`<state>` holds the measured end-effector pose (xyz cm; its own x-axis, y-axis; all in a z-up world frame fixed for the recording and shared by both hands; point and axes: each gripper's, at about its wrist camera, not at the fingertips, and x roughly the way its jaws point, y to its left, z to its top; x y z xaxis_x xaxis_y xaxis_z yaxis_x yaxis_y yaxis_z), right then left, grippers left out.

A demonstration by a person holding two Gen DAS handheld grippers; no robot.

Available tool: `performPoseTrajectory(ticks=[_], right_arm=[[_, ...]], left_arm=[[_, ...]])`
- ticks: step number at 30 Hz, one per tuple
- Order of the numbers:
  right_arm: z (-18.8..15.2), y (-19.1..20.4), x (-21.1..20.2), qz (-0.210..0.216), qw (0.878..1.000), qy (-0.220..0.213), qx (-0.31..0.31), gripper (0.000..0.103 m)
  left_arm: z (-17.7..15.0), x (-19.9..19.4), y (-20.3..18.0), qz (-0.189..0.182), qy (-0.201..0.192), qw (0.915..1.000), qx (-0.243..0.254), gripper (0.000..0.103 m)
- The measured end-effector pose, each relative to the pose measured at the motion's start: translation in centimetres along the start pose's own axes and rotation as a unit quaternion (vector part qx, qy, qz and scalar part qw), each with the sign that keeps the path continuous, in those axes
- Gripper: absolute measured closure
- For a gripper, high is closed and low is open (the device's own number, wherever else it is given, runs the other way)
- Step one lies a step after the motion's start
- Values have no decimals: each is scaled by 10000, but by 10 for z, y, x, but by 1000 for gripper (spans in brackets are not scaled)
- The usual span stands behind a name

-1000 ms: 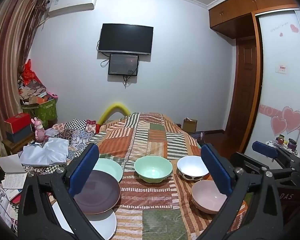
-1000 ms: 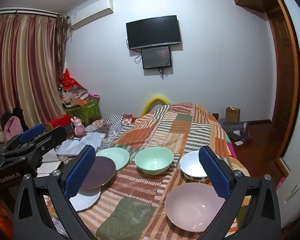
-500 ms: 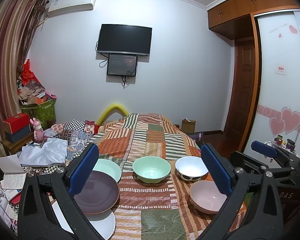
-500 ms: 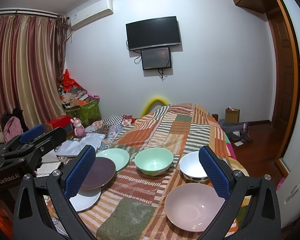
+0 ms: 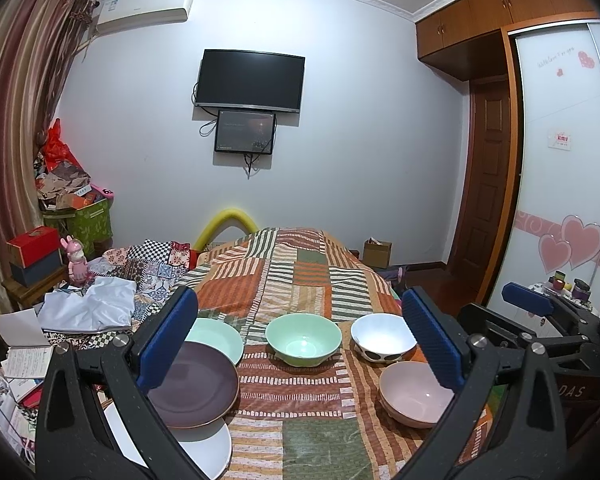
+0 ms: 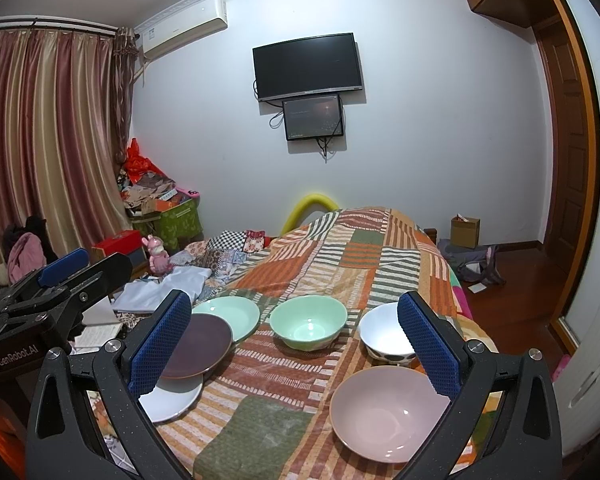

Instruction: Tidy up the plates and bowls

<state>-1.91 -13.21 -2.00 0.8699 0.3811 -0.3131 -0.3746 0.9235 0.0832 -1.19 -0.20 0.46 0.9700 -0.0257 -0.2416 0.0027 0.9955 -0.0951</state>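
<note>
On the patchwork bedspread [image 5: 300, 272] lie a white plate [image 5: 208, 448], a purple plate [image 5: 196, 384] overlapping it, a pale green plate [image 5: 216, 338], a green bowl [image 5: 303, 338], a white spotted bowl [image 5: 382, 338] and a pink bowl [image 5: 414, 394]. The same dishes show in the right wrist view: purple plate [image 6: 200, 344], green bowl [image 6: 308, 320], pink bowl [image 6: 388, 412]. My left gripper [image 5: 300, 340] is open and empty, held above the near end of the bed. My right gripper [image 6: 296, 344] is open and empty, also above the dishes.
Clothes and papers [image 5: 88, 308] pile up left of the bed. A pink toy [image 5: 78, 260] and boxes [image 5: 34, 246] stand further left. A wardrobe [image 5: 560, 200] and door are at right. A cardboard box [image 6: 465, 232] sits on the floor.
Both grippers stay open; the views shift only slightly, the left one drifting a little upward. No dish has moved.
</note>
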Motion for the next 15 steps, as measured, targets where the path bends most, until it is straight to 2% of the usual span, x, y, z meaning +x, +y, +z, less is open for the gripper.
performPoseTrajectory(ticks=[15], right_arm=[[0,0,0,-1,10000,-6,5,0]], left_arm=[[-1,1,1,-4,15,10000,-23,0]])
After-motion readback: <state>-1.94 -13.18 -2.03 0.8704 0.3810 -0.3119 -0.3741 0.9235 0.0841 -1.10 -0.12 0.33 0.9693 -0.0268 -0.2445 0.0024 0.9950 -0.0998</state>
